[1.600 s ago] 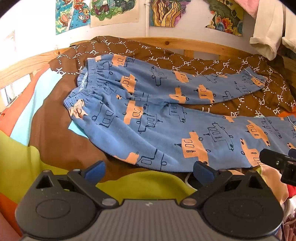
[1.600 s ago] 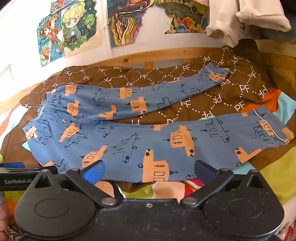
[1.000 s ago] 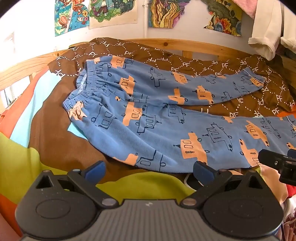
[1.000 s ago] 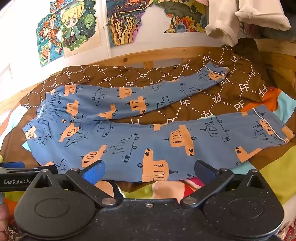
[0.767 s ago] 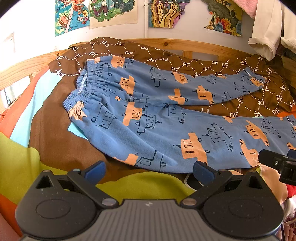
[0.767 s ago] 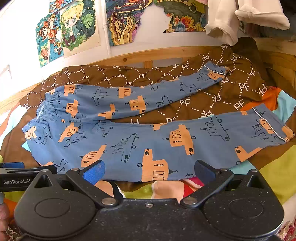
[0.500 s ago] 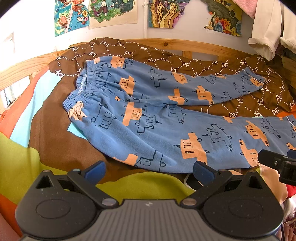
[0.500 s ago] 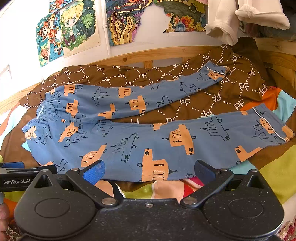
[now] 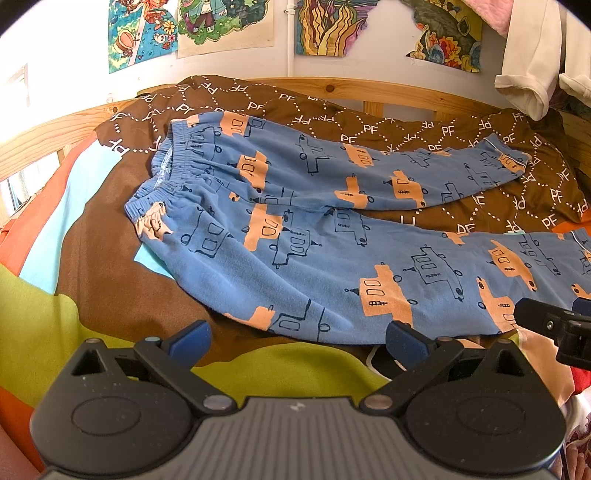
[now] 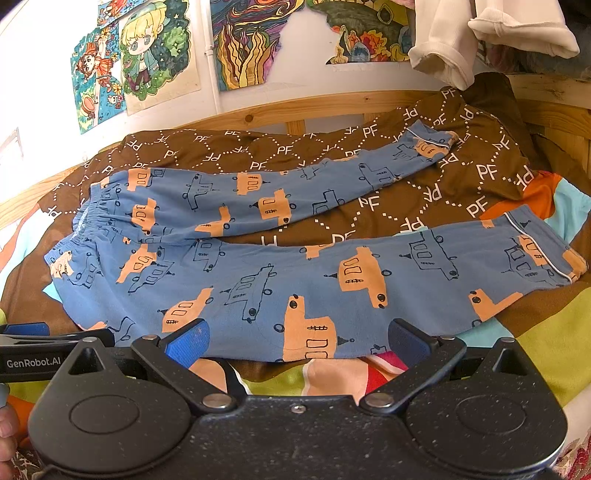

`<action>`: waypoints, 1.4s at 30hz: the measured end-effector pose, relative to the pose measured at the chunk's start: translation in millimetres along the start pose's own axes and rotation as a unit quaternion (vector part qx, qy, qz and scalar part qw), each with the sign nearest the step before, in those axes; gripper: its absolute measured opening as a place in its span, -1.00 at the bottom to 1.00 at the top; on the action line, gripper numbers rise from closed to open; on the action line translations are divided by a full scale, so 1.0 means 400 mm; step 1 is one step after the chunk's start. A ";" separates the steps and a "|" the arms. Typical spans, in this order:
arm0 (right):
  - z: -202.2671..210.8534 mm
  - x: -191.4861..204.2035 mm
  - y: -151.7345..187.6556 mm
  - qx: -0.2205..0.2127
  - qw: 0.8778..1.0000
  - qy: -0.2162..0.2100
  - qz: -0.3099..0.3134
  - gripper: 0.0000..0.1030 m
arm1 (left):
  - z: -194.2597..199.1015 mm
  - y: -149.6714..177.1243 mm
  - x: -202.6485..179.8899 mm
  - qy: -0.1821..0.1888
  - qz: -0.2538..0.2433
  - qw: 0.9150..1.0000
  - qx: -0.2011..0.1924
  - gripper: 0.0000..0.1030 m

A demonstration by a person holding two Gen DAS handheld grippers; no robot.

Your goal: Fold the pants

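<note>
Blue pants (image 9: 314,236) with orange and navy boat prints lie spread flat on the bed, waistband at the left, both legs running right and splayed apart. They also show in the right wrist view (image 10: 295,266). My left gripper (image 9: 295,338) is open and empty, just short of the near leg's front edge near the hip. My right gripper (image 10: 295,339) is open and empty at the near leg's front edge, about mid-leg. The right gripper's side shows in the left wrist view (image 9: 554,325).
A brown "PF" patterned blanket (image 9: 406,129) and a multicoloured cover (image 9: 55,325) lie under the pants. A wooden bed rail (image 10: 314,105) runs along the back below a wall with posters (image 10: 243,40). White clothing (image 10: 480,33) hangs at the upper right.
Almost nothing has changed. Both grippers stay open at the near leg's front edge, with only a slight drift of view.
</note>
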State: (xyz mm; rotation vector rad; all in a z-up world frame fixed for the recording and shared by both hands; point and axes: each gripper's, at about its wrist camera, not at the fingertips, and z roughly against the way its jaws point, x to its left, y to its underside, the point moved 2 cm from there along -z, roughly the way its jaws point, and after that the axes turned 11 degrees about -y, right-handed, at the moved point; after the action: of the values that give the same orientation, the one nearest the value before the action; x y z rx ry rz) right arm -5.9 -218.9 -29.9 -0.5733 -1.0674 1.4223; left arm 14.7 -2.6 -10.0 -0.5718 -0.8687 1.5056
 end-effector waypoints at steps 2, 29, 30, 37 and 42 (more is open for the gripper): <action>0.000 0.000 0.000 0.000 1.000 0.000 0.000 0.99 | 0.000 0.000 0.000 0.000 0.000 1.000 0.000 1.00; -0.002 -0.001 0.004 0.001 1.000 0.000 -0.002 0.99 | 0.002 -0.004 -0.008 0.003 0.000 1.000 0.001 1.00; -0.003 -0.001 0.006 0.001 1.000 0.000 -0.001 0.99 | 0.002 -0.004 -0.008 0.003 0.000 1.000 0.000 1.00; -0.003 -0.005 0.002 0.002 1.000 0.000 -0.002 0.99 | 0.001 -0.005 -0.008 0.003 -0.001 1.000 0.001 1.00; -0.006 -0.001 0.004 0.005 1.000 -0.001 -0.006 0.99 | -0.001 -0.004 -0.010 0.005 -0.007 1.000 0.001 1.00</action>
State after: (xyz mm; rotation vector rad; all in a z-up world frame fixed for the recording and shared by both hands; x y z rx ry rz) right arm -4.5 -218.3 -32.7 -0.5573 -1.0621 1.4172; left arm 16.5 -6.5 -9.6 -0.5705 -0.8609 1.4895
